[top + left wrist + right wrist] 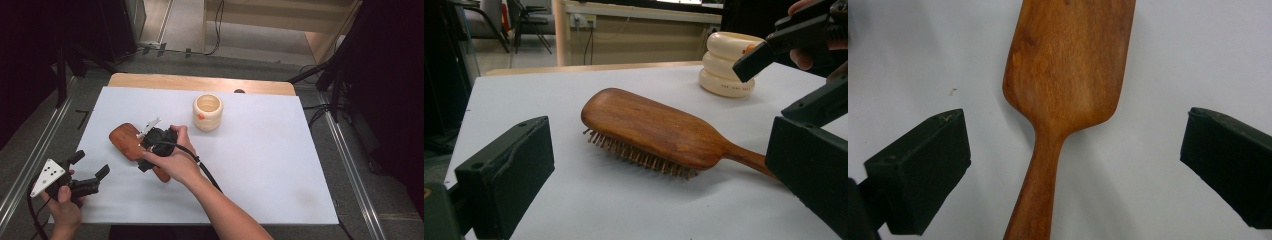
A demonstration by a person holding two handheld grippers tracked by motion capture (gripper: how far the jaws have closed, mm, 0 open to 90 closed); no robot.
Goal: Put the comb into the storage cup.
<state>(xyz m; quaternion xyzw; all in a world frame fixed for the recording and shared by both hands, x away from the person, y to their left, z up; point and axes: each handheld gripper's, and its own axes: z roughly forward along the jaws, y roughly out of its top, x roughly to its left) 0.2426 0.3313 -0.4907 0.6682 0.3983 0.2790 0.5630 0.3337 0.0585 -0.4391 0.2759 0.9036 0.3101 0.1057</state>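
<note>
Nearest to me in the high view is my left gripper (90,167), held at the near left corner of the white table (280,165), its jaws spread apart and grasping nothing. From its own view those two black jaws frame the wooden hairbrush (649,127), which lies bristles down on the white surface, handle pointing right, with clear space between the jaws and the wood.

My right gripper (150,145) sits over the hairbrush (131,141) left of the table's middle, and my hand covers most of the handle from above. In the right gripper view I see the brush back and handle (1065,95) running straight up between the jaws, which stand released and wide, one on each side of the handle. Neither jaw touches the wood; white table shows on both sides.

Farther off and to the right of the brush stands a cream ringed cup (207,112), upright, with a small orange spot at its rim. It is apart from the brush and both grippers.
</note>
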